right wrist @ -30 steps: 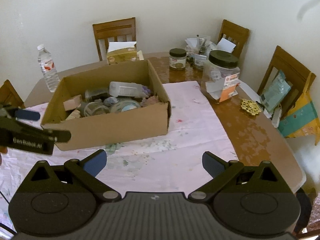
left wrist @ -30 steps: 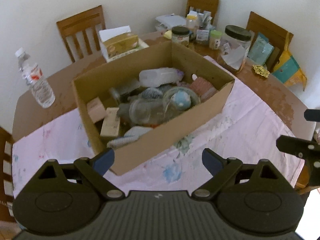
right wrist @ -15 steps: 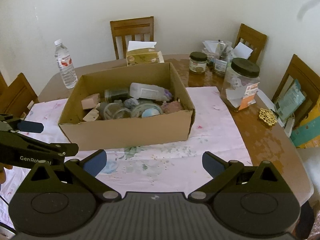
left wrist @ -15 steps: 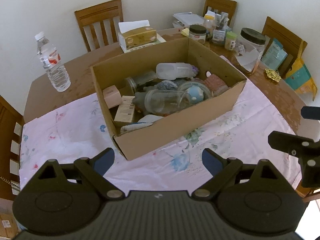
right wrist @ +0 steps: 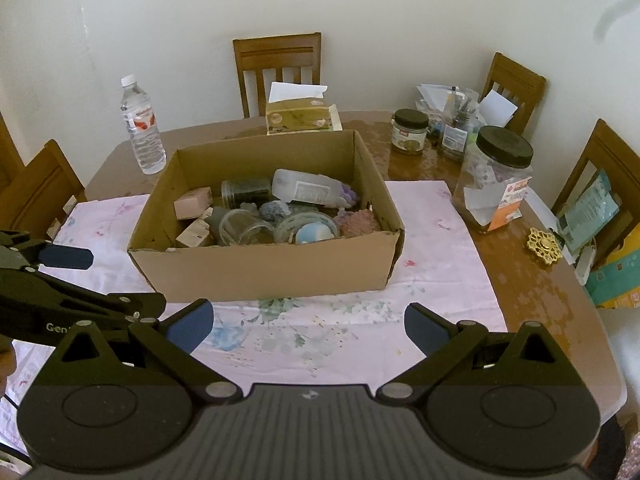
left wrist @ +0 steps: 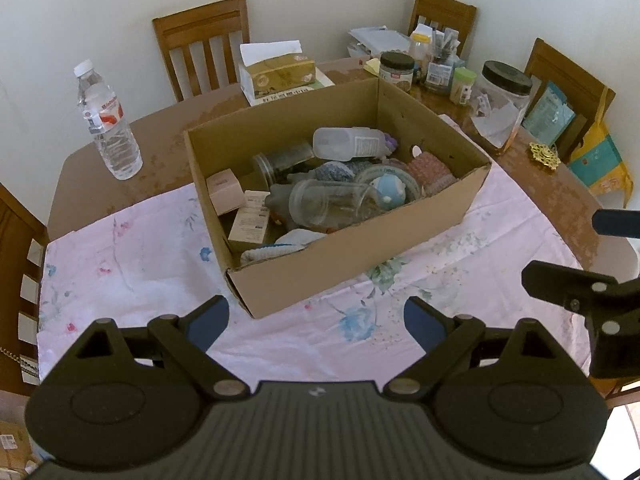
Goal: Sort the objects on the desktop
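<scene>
An open cardboard box stands on a pink floral cloth in the middle of the table. It holds several objects: a clear jar on its side, a white plastic bottle, a pink carton, a blue-and-white round thing and a pink knitted piece. My left gripper and my right gripper are both open and empty, hovering in front of the box.
A water bottle stands at the back left. A tissue box is behind the box. Jars, a pen holder and papers crowd the back right. A gold ornament lies at right. Wooden chairs ring the table.
Both grippers have pulled back and risen, so the box looks smaller and more of the table shows. Both have stayed open and empty.
</scene>
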### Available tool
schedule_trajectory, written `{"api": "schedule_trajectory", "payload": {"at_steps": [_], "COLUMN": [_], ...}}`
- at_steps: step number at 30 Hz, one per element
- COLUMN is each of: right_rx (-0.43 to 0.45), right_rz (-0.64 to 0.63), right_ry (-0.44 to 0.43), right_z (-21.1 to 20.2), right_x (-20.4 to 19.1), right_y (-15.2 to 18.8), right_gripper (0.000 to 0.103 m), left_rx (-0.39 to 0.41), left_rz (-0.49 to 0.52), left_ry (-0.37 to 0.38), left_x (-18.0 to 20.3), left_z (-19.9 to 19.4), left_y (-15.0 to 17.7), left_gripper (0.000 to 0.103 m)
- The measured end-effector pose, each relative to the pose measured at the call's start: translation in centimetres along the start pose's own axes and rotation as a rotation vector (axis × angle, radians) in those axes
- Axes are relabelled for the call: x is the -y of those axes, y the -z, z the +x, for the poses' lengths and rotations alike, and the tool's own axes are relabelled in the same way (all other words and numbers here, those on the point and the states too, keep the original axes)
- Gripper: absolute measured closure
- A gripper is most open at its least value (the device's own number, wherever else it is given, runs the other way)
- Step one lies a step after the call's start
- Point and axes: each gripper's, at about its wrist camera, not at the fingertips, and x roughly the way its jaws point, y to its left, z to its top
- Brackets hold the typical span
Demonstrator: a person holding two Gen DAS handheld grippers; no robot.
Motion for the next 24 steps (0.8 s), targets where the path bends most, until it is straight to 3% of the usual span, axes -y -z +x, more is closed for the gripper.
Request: {"api": "schedule_trajectory", "payload": {"at_steps": [24], "right_rx": [0.003], "right_rz": [-0.003], "right_ry": [0.001], "right_z": [0.00], "right_x": [-0.17], "right_y": [-0.18], "right_gripper": [0.000], "left_rx": [-0.034], "left_rz": [-0.013], "left_ry": [-0.014], "left_x": [-0.17], "left_z": [0.32], "left_y": [-0.06], "left_gripper": [0.009]}}
